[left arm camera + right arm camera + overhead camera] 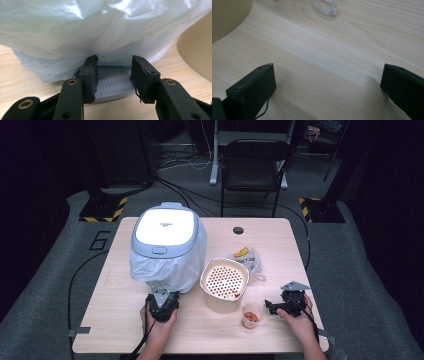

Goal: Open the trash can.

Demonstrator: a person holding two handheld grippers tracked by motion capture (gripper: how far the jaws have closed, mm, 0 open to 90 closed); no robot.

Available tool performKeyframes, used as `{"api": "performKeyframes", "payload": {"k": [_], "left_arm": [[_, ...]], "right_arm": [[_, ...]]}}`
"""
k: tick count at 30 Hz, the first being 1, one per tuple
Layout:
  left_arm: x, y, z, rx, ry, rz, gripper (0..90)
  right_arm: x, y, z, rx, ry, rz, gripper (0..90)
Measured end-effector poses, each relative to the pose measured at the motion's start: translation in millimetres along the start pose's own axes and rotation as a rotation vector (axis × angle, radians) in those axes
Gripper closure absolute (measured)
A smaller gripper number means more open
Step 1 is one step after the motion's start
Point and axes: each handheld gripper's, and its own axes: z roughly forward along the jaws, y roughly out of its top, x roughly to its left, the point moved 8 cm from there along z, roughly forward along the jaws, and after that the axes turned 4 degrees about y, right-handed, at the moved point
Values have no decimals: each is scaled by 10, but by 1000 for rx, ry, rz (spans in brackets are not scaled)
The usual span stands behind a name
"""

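Observation:
A grey-blue bin [165,237] with a white lid and a thin plastic liner [105,27] hanging over its sides stands at the table's left middle. My left gripper [161,294] [114,67] is at the bin's near base. Its jaws stand on either side of a grey ribbed pedal [112,83], and the pads touch the pedal's edges. At the table's near right, my right gripper [270,307] [328,72] is open wide over bare wood with nothing between its jaws. It points toward a small clear cup [251,316] with red-orange contents.
A beige pot [224,282] [197,52] [227,17] with a perforated insert stands just right of the bin. A clear plastic bag [246,257] [324,6] with something yellow lies behind it. A cable hole [238,230] is near the table's far edge, with a black chair [252,167] beyond.

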Motion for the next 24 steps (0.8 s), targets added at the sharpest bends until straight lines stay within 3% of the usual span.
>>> {"api": "performKeyframes", "payload": {"k": [10,13,14,15,24], "left_arm": [[13,-12,23,19,-30,-21,569],[29,-31,43,48,-33,-16,608],[41,-55,54,85,-30,3,632],[46,-56,61,88,-30,13,632],[32,-49,92,88,-57,-31,632]], "right_arm": [[10,-6,-5,2,5,-2,0],[11,-6,-5,2,5,-1,0],[11,-6,-5,2,5,-2,0],[11,-7,-5,2,5,-2,0],[10,-6,-4,2,5,-2,0]]}}
